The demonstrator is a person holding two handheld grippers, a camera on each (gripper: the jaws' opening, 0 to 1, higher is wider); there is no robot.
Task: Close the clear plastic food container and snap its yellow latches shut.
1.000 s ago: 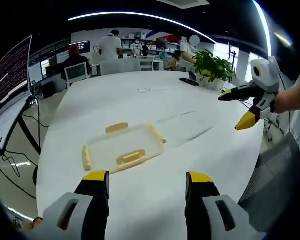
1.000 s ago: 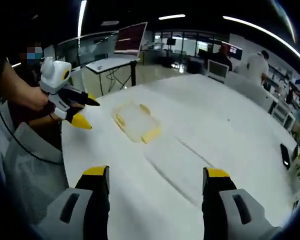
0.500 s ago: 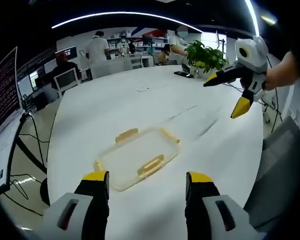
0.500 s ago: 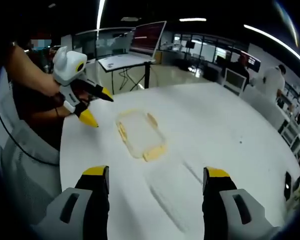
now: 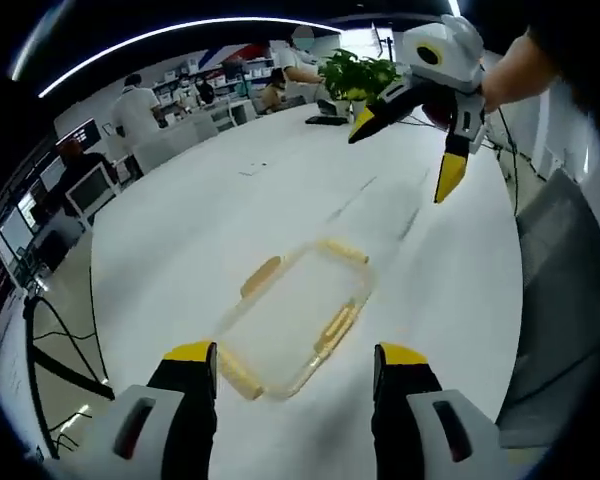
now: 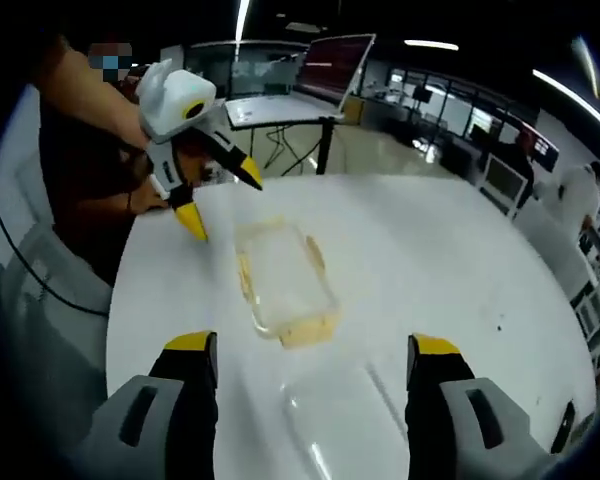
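The clear lid point(image 5: 295, 318) with yellow latches on its sides lies flat on the white table point(image 5: 180, 230), just ahead of my open left gripper point(image 5: 296, 355). In the right gripper view the same lid point(image 6: 285, 278) lies beyond my open right gripper point(image 6: 313, 345). The clear container base point(image 6: 342, 420) rests on the table apart from the lid, between my right jaws; in the left gripper view this base point(image 5: 380, 212) is a faint outline beyond the lid. The right gripper point(image 5: 402, 155) hovers open above the base. The left gripper point(image 6: 223, 200) hangs open at the lid's far end.
A potted plant point(image 5: 355, 75) and a dark phone point(image 5: 320, 120) sit at the table's far end. Several people sit at desks behind it. A grey chair point(image 5: 565, 300) stands by the table edge. A desk with a monitor point(image 6: 335, 65) is beyond the table.
Both views have drawn closer to the lid, which now looks larger. Each gripper shows nearer and higher in the other's view. Lid and base lie where they were.
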